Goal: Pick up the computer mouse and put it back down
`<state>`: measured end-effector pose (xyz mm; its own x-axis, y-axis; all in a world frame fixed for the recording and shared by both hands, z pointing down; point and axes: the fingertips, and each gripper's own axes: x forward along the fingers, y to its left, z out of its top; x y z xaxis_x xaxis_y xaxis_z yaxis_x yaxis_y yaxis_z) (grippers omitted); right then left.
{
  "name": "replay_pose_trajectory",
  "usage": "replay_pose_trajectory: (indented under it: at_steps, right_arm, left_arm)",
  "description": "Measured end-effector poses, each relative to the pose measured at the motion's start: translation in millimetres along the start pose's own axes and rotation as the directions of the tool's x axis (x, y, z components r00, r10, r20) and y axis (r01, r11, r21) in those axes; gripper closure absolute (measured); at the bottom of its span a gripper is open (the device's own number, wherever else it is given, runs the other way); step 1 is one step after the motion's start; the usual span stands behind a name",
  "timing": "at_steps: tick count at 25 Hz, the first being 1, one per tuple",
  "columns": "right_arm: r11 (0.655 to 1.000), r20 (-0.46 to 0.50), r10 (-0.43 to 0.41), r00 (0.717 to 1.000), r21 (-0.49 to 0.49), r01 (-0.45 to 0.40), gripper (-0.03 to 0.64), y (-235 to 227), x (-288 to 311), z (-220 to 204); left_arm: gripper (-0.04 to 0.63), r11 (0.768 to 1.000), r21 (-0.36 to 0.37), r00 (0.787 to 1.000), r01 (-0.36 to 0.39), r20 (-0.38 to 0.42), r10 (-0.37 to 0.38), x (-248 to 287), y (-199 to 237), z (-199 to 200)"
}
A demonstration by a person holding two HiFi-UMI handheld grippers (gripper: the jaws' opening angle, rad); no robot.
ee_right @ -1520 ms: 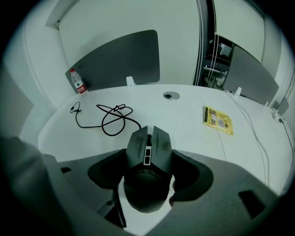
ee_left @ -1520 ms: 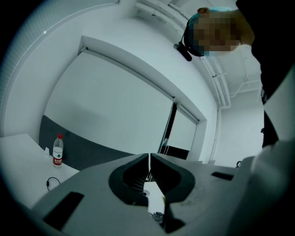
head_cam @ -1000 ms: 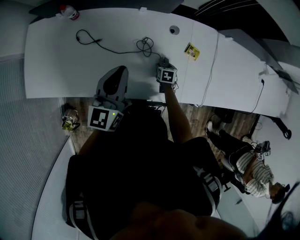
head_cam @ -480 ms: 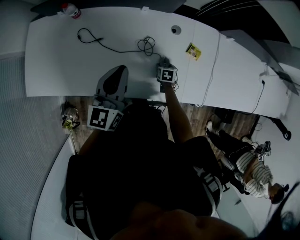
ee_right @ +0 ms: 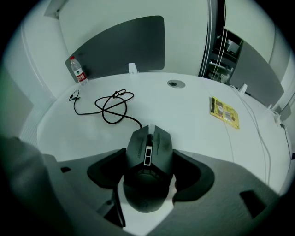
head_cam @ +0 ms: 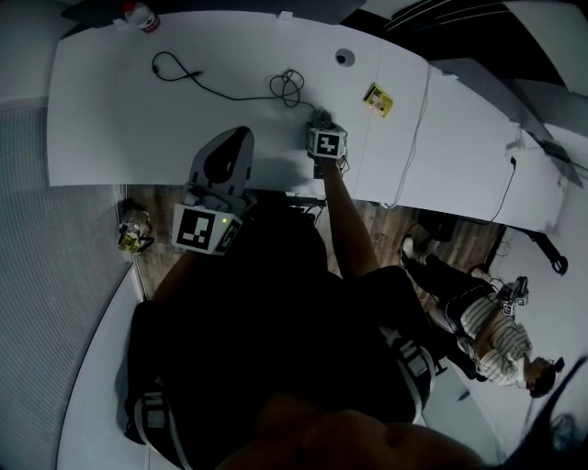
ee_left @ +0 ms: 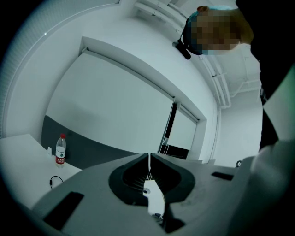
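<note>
In the right gripper view a dark computer mouse (ee_right: 147, 152) lies between my right gripper's (ee_right: 150, 168) jaws, which press on both of its sides. Whether it rests on the white table (ee_right: 184, 115) or hangs just above it I cannot tell. Its black cable (ee_right: 113, 105) runs forward into a loose coil. In the head view the right gripper (head_cam: 322, 126) is over the table's near part, and its marker cube hides most of the mouse. My left gripper (head_cam: 231, 151) hovers at the table's near edge, jaws shut and empty. In its own view the left gripper (ee_left: 149, 159) points up at a wall.
A water bottle (head_cam: 138, 18) stands at the table's far left corner. A yellow card (ee_right: 224, 111) and a round cable hole (ee_right: 174, 84) lie right of the mouse. A white cord (head_cam: 418, 119) crosses the table at the right. A seated person (head_cam: 487, 321) is at the lower right.
Nothing has visibly changed apart from a small shift of the head view. The right gripper stays on the mouse and the left gripper stays at the table edge.
</note>
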<state>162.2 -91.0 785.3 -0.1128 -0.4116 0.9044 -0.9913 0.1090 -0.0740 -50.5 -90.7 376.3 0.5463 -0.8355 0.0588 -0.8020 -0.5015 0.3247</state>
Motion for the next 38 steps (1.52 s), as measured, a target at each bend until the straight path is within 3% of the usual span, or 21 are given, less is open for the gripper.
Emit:
replay_pose_trajectory:
  at_steps: [6, 12, 34, 38]
  right_arm:
    - [1.0, 0.0, 0.02, 1.0, 0.01, -0.02, 0.311, 1, 2, 1]
    - [1.0, -0.052, -0.023, 0.998, -0.004, 0.022, 0.299, -9, -2, -13]
    - [0.999, 0.127, -0.025, 0.992, 0.048, 0.02, 0.304, -4, -72, 16]
    - [0.998, 0.193, -0.027, 0.981, 0.064, 0.015, 0.383, -1, -94, 29]
  left_arm:
    - [0.584, 1.0, 0.001, 1.0, -0.002, 0.008, 0.002, -6, -1, 0]
    - [0.584, 1.0, -0.005, 1.0, 0.0, 0.015, 0.0, -13, -2, -1]
    - [0.584, 0.999, 0.01, 0.998, 0.046, 0.045, -0.047, -34, -23, 13]
    - [0.584, 0.998, 0.017, 0.997, 0.056, 0.056, -0.056, -34, -25, 17]
